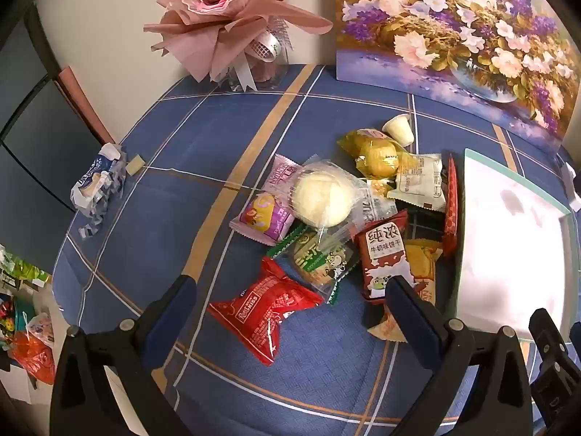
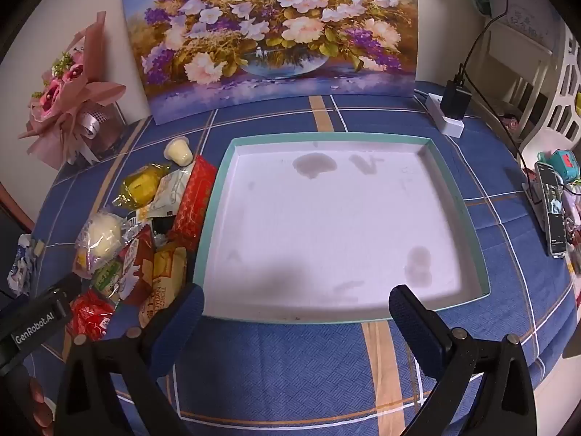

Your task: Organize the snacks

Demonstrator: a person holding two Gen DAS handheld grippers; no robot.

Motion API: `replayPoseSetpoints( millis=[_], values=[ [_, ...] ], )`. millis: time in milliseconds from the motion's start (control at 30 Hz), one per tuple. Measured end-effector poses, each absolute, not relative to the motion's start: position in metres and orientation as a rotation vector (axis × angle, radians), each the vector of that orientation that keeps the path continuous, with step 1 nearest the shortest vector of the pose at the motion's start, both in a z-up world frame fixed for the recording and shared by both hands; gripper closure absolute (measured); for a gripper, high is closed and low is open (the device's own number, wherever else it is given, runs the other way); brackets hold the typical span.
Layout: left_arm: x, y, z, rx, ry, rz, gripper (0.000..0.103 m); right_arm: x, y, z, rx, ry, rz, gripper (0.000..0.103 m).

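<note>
In the left wrist view, the left gripper [image 1: 290,305] is seen spread wide and empty above a heap of wrapped snacks [image 1: 348,225] on a blue checked tablecloth [image 1: 181,167]; a red crinkled foil packet [image 1: 267,312] lies nearest. In the right wrist view, the right gripper [image 2: 296,314], likewise wide and empty, is held over the near rim of a shallow white box with a teal edge [image 2: 459,196] (stained, nothing inside). By this showing, no snack has been sorted yet; the whole heap is left.
</note>
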State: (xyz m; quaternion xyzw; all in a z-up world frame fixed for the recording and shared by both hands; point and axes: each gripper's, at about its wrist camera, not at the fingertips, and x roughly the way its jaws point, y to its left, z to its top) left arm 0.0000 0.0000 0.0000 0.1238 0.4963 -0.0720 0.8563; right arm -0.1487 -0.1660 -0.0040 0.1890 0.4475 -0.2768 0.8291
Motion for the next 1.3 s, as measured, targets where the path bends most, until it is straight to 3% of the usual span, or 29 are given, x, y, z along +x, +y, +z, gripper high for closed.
replayPoseSetpoints(
  millis=[1300],
  values=[
    [0.0001, -0.0018, -0.0020, 0.255, 1.048, -0.148, 0.000, -0.1486, -0.1655, -0.0043, 0.402, 0.952, -0.587, 0.000]
  ],
)
